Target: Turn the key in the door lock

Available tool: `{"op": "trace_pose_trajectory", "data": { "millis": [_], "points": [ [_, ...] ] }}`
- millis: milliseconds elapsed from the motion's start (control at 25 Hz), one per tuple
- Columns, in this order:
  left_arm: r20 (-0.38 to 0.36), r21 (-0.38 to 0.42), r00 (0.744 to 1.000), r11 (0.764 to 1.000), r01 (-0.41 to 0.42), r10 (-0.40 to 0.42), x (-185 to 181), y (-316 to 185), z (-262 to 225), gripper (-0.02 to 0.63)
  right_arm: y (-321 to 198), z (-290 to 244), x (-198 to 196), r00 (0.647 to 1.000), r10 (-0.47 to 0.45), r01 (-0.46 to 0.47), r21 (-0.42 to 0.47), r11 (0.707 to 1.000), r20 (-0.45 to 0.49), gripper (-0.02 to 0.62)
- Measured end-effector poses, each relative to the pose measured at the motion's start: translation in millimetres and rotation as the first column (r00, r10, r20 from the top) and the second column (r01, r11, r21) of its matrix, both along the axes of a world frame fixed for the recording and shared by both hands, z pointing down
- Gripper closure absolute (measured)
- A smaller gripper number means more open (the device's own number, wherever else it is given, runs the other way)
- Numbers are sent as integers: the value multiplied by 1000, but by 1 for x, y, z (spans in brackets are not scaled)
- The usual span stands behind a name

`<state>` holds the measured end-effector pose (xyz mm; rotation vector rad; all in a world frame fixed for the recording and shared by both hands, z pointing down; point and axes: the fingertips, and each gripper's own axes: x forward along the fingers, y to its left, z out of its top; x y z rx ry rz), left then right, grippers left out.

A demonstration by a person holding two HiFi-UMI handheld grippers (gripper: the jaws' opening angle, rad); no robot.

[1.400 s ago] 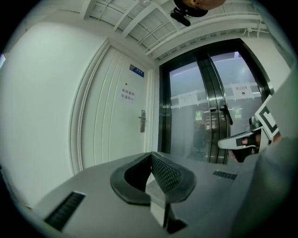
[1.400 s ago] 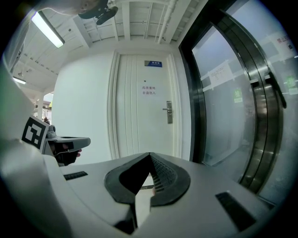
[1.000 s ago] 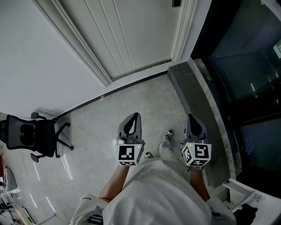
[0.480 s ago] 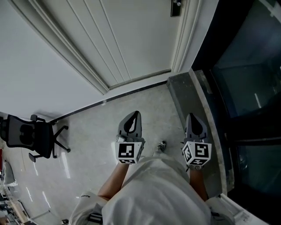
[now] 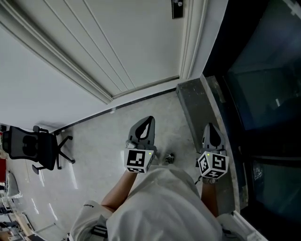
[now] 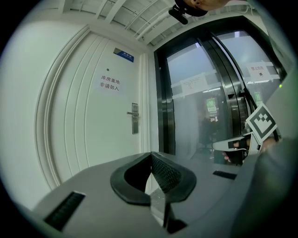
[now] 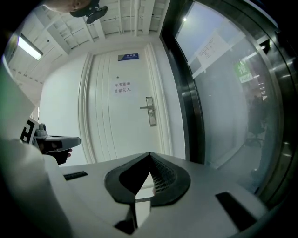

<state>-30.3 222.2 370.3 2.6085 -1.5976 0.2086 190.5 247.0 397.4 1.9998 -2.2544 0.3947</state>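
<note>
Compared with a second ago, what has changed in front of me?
You have stepped closer to the white door: its lock plate has slid further into the head view from the top edge, and the shoe between the claws has shifted. Nothing was taken hold of or let go. The left claw and right claw stay shut, empty and side by side, and the office chair has kept its place.

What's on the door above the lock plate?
Two lines of dark lettering, and higher up a small blue sign. Below the handle, the keyhole is too small to make out.
</note>
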Motion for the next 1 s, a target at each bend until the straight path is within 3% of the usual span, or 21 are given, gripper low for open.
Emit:
{"op": "trace_pose_trajectory", "data": {
  "millis": [400, 1000],
  "points": [
    [-14, -19, 1000, 1000, 19, -19, -3, -51, 17, 597, -43, 9, -10, 998, -30, 30, -14, 999, -47, 594],
    [-48, 30, 998, 999, -34, 36, 0, -245, 6, 597, -216, -13, -25, 983, -14, 16, 10, 1000, -182, 594]
  ]
}}
